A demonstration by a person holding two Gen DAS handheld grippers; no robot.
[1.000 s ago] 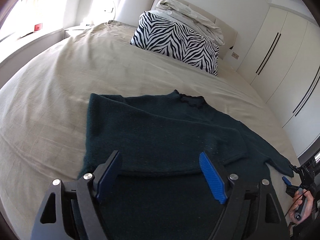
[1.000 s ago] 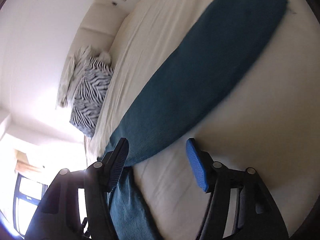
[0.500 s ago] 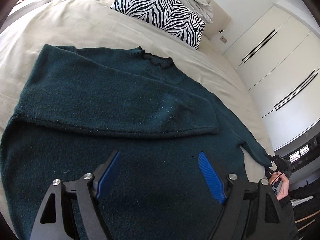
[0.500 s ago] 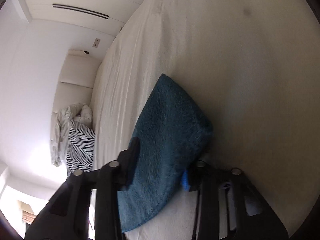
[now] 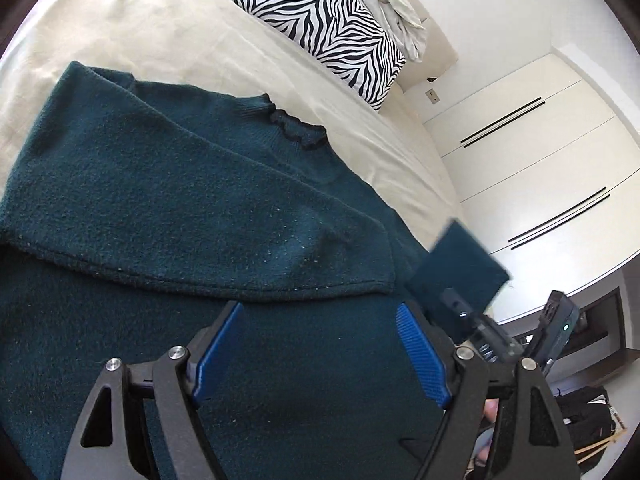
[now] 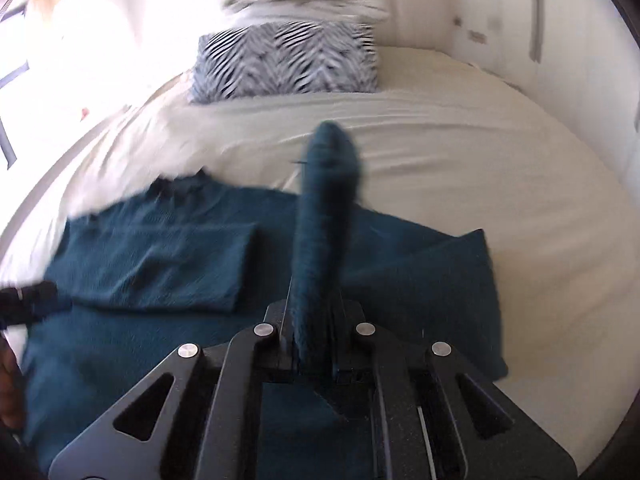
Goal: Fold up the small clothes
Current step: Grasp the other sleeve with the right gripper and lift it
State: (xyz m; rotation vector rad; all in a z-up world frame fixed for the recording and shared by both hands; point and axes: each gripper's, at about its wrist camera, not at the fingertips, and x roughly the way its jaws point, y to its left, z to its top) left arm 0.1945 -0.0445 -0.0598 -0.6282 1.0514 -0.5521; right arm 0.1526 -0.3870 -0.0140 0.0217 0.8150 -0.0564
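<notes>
The right gripper (image 6: 310, 344) has lifted one sleeve (image 6: 324, 216) off the bed (image 6: 480, 152), pinching it so it sticks up toward the one zebra pillow (image 6: 286, 62). One green sweater (image 5: 200, 200) lies flat, neck toward that pillow, under the spread left gripper (image 5: 320, 354)

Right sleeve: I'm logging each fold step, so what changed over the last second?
The right gripper closed on the right sleeve, lifted it off the bed and is swinging it over the sweater. The left gripper stays open above the body; the left sleeve stays folded across.
</notes>
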